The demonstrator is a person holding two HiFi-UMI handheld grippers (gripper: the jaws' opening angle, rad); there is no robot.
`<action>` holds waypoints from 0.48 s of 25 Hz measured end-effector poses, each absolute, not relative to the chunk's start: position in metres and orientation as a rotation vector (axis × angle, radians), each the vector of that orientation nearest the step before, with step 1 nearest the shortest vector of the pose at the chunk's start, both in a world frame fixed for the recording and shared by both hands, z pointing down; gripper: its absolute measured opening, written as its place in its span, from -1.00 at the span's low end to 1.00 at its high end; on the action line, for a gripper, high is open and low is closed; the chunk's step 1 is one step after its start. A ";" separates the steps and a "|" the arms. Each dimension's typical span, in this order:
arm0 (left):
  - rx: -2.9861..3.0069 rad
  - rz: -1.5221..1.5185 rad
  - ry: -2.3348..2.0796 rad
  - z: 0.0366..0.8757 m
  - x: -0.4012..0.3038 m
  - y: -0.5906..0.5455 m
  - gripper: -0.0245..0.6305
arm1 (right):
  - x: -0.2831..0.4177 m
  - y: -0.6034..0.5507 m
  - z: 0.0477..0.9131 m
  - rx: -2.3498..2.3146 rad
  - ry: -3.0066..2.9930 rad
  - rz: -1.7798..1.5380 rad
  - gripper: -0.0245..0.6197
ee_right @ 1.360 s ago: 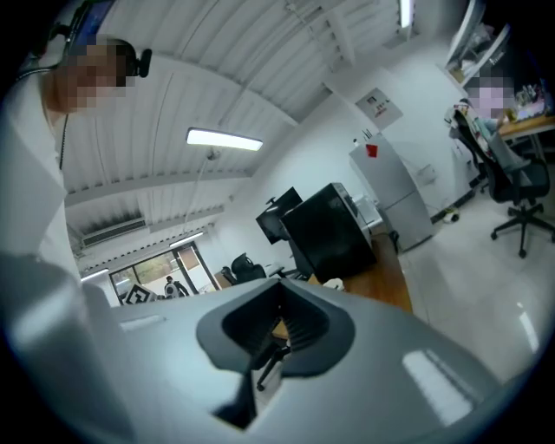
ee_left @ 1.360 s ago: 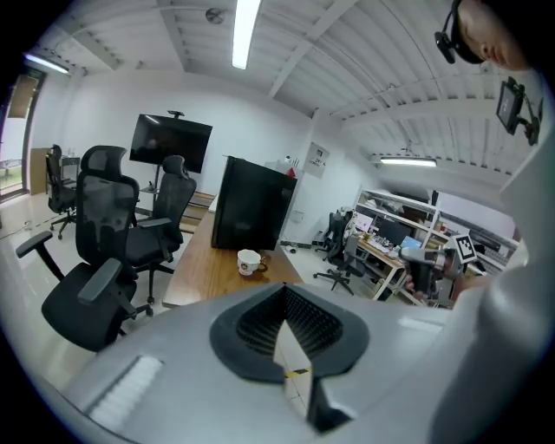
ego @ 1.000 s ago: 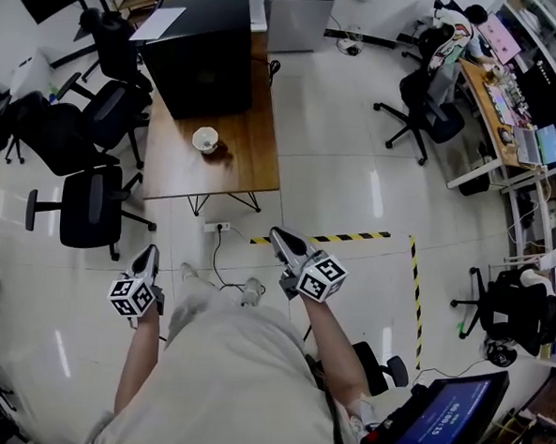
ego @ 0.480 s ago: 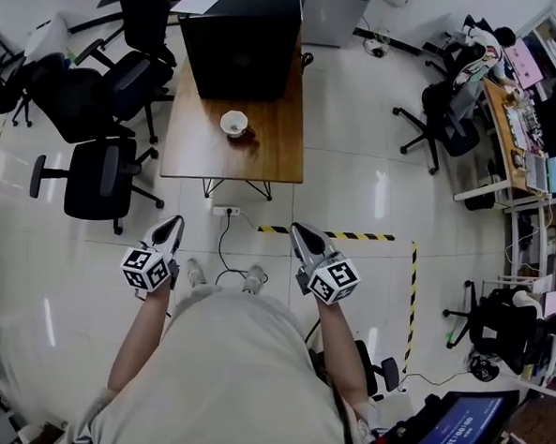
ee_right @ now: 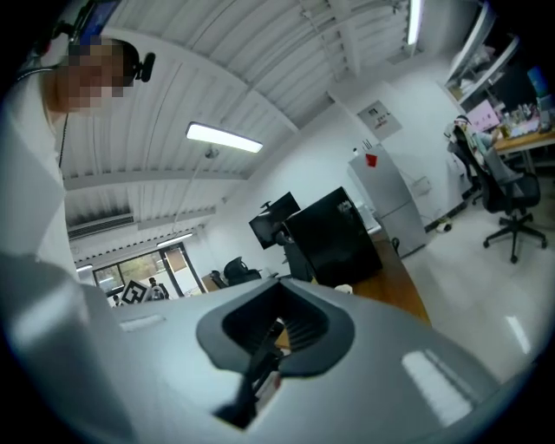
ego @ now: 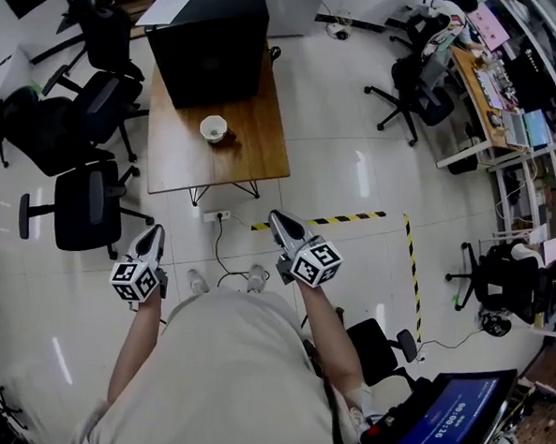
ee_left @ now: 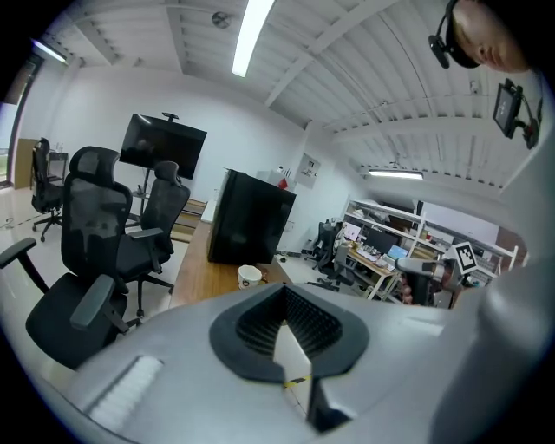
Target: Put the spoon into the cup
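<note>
A white cup (ego: 212,128) stands on the wooden table (ego: 249,158), far ahead of me across the tiled floor. Beside its right lies a small dark thing (ego: 229,136), too small to tell as the spoon. My left gripper (ego: 153,233) is held over the floor at the left, jaws together and empty. My right gripper (ego: 277,217) points toward the table, shut with nothing in it. Past the left gripper (ee_left: 284,295) in its own view, the cup (ee_left: 250,276) shows small on the table. The right gripper (ee_right: 279,300) points toward the cup (ee_right: 344,289) too.
A large black box (ego: 209,43) fills the table's far end. Black office chairs (ego: 81,209) crowd the table's left side, and more chairs (ego: 413,93) stand at the right by desks. Yellow-black tape (ego: 325,218) and a power strip (ego: 217,216) lie on the floor between me and the table.
Both grippers have shifted a little over the floor while my head view swung about. Their jaws stay together and empty. The cup has not moved on the table.
</note>
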State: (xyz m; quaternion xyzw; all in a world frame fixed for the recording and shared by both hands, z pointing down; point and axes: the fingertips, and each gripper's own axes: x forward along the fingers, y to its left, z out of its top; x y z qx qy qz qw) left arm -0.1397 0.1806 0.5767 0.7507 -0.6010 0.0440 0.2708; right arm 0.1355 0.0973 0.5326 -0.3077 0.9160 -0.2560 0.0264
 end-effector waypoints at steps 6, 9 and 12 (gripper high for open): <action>2.027 0.086 -1.555 0.583 -0.140 0.169 -0.92 | 0.130 0.098 0.538 -1.032 2.803 -0.834 -0.91; 2.009 0.073 -1.499 0.591 -0.138 0.163 -0.92 | 0.132 0.096 0.539 -1.079 2.748 -0.866 -0.91; 2.004 0.064 -1.448 0.596 -0.133 0.158 -0.92 | 0.138 0.096 0.540 -1.127 2.717 -0.871 -0.91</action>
